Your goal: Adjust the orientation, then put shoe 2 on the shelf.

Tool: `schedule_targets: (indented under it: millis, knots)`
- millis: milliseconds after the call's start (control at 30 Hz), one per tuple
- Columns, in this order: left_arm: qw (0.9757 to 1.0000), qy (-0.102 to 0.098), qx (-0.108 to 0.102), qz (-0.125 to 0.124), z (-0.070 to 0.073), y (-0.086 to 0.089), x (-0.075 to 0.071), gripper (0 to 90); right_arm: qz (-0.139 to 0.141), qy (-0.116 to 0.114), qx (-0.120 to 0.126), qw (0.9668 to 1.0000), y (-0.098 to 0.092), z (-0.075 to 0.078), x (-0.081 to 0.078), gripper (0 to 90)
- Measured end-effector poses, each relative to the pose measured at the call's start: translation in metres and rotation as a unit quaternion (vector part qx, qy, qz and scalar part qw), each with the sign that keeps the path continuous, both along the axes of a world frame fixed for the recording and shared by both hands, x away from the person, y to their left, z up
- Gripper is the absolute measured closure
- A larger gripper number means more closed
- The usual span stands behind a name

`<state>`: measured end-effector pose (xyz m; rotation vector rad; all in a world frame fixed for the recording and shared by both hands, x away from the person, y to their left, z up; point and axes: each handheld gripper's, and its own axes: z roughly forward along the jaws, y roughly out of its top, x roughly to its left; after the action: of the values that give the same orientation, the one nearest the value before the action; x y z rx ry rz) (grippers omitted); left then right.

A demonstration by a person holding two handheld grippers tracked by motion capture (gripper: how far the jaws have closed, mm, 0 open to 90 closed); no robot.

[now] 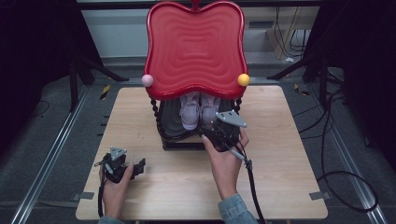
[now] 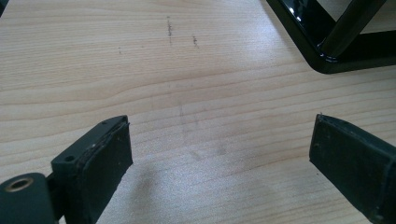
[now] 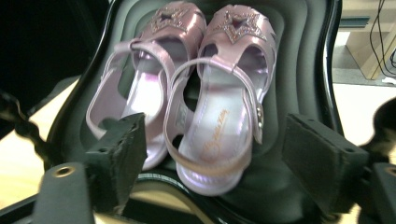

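Wooden table (image 1: 280,154) is carrying everything, and nearest the person the left gripper (image 1: 122,166) is lying low over bare board at the front left, jaws wide with nothing between them. In the left gripper view only wood grain is lying between the pads, with a corner of the black stand (image 2: 327,51) off to one side. It seems to be parked there to keep clear while the other hand is working.

Farther in, the right gripper (image 1: 219,126) is reaching to the front edge of the stand's lower shelf (image 3: 299,70), a dark grooved tray. Its jaws are also standing wide, holding nothing, and are framing the heel of the right sandal (image 3: 219,126); that spread looks chosen to straddle the heel strap before closing.

The two lilac sandals are sitting side by side on that shelf, toes pointing away, the left sandal (image 3: 140,88) touching its twin. Above them the red top tray (image 1: 195,46) is overhanging, so the low, level approach from the front is probably the only open way in.
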<state>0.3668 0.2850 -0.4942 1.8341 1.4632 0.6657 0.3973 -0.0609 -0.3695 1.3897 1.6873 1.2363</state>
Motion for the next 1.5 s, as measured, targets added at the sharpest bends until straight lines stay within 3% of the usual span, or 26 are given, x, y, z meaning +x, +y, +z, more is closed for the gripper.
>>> schedule_targets:
  millis: [367, 833, 1000, 1167, 1267, 1500]
  knots:
    - [1.0000, 0.001, 0.007, -0.002, -0.001, -0.001, 0.000, 5.0, 0.057, 0.009, -0.054, 0.9969, -0.018, -0.001, -0.024, 6.6]
    - [0.9999, 0.003, 0.015, -0.004, -0.003, 0.002, 0.000, 4.5, 0.089, 0.036, -0.105, 0.9898, -0.062, -0.018, -0.046, 7.8]
    - [0.9998, 0.007, 0.020, -0.004, -0.006, 0.001, 0.001, 4.5, 0.076, 0.060, -0.105, 0.9898, -0.091, -0.034, -0.042, 9.9]
    - [0.9996, 0.009, 0.025, -0.004, -0.007, 0.000, 0.001, 4.5, 0.067, 0.089, -0.091, 0.9896, -0.114, -0.054, -0.032, 20.2]
    - [0.9995, 0.010, 0.030, -0.003, -0.008, 0.001, 0.002, 4.5, 0.060, 0.104, -0.106, 0.9870, -0.131, -0.072, -0.021, 19.6]
    - [0.9993, 0.014, 0.036, 0.000, -0.012, 0.001, 0.003, 4.5, 0.040, 0.148, -0.098, 0.9833, -0.163, -0.108, -0.005, 12.5]
